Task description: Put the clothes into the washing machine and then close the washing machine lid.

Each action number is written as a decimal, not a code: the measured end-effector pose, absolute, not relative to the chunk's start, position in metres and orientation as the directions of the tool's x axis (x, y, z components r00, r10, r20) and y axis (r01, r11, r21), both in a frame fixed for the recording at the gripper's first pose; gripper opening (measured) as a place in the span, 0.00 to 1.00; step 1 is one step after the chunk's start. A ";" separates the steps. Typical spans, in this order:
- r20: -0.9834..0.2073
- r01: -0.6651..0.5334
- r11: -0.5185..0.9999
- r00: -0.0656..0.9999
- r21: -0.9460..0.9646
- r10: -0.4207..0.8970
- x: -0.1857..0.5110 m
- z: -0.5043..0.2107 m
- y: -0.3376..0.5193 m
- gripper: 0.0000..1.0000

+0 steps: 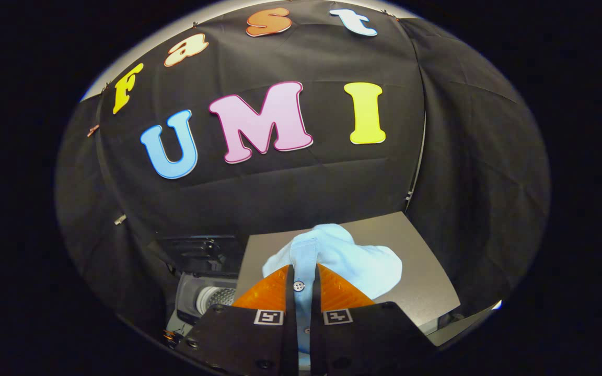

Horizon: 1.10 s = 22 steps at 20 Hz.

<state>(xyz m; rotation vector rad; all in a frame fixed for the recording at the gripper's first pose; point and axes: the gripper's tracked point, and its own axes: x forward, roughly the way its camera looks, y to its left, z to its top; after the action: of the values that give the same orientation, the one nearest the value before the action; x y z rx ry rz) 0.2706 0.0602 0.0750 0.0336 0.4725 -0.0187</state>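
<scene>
I count one garment, a pale blue shirt (pixel 343 256), pinched between the two fingers (pixel 267 295) of my one hand-held gripper (pixel 303 274). On the strip of shirt in the narrow gap between the fingers I can make out two buttons, one (pixel 299 285) clear and a second lower down, smaller and harder to tell. There is one desk (pixel 426 282), grey, under the shirt. Beside the desk sits one washing machine (pixel 201 292), with one raised lid (pixel 199 253) and one perforated drum (pixel 215 298). Each finger carries one square marker, two in all.
</scene>
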 end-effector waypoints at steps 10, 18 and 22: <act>-0.375 -0.209 0.976 0.902 0.059 0.215 0.239 0.115 0.256 0.13; -0.482 -0.282 0.955 0.826 0.096 0.293 0.260 0.010 0.382 0.13; -0.544 -0.267 0.959 0.793 0.094 0.274 0.285 -0.066 0.404 0.13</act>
<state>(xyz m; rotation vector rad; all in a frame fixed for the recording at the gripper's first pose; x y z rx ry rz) 0.2848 0.4040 -0.0662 0.0125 0.5862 0.2906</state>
